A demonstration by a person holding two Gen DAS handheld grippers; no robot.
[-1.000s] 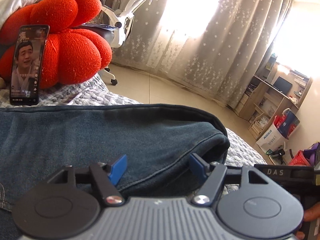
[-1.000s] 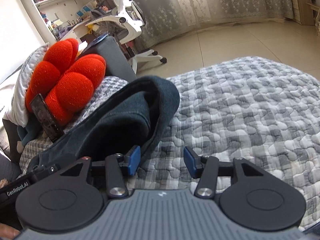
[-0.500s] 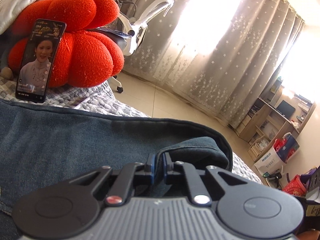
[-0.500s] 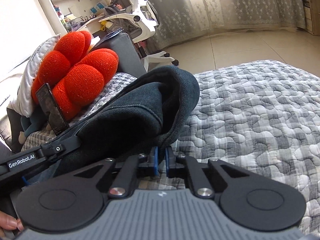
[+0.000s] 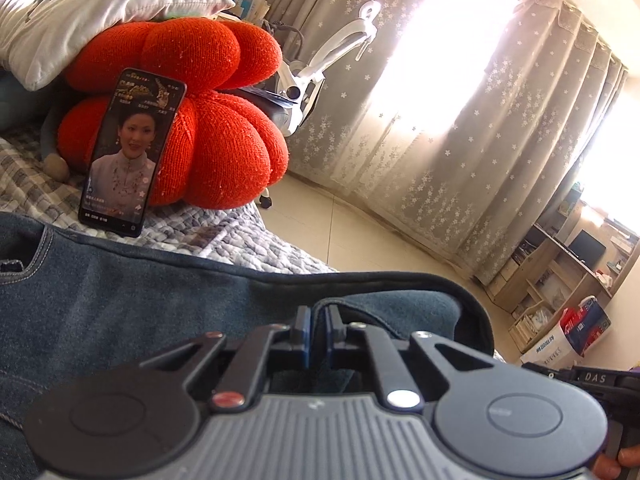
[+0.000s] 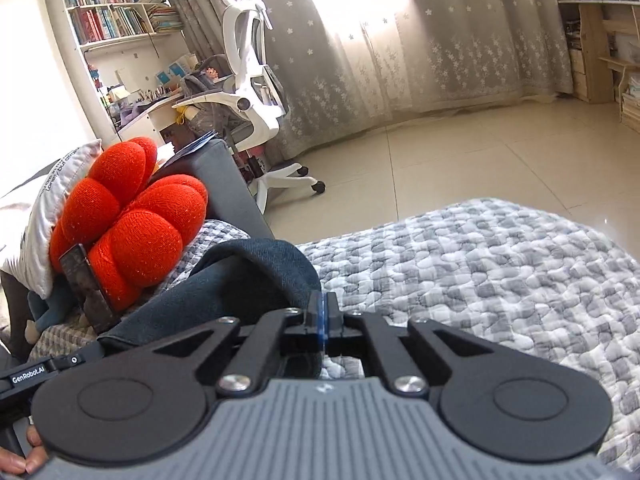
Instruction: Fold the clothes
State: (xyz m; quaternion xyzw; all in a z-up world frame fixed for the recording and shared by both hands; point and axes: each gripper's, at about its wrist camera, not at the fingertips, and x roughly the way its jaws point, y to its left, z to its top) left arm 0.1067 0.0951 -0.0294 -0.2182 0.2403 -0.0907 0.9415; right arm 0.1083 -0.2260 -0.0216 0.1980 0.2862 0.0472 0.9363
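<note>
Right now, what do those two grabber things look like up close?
Both match: the left gripper and right gripper have a ribbed grey body, two round black discs, black linkage bars with silver screws, and blue-padded fingers. The left has one red screw. White "GenRobot.AI" lettering marks a black bar.

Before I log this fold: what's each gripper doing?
Left gripper: shut on the jeans hem.
Right gripper: on the jeans edge, jaws easing open.

Jeans (image 5: 120, 300): far end cut off by left edge of left view. Phone (image 6: 90, 292): screen turned away in right view. Book (image 6: 104, 20) titles too small to read. Grey pillow (image 5: 80, 8) print cut off.
</note>
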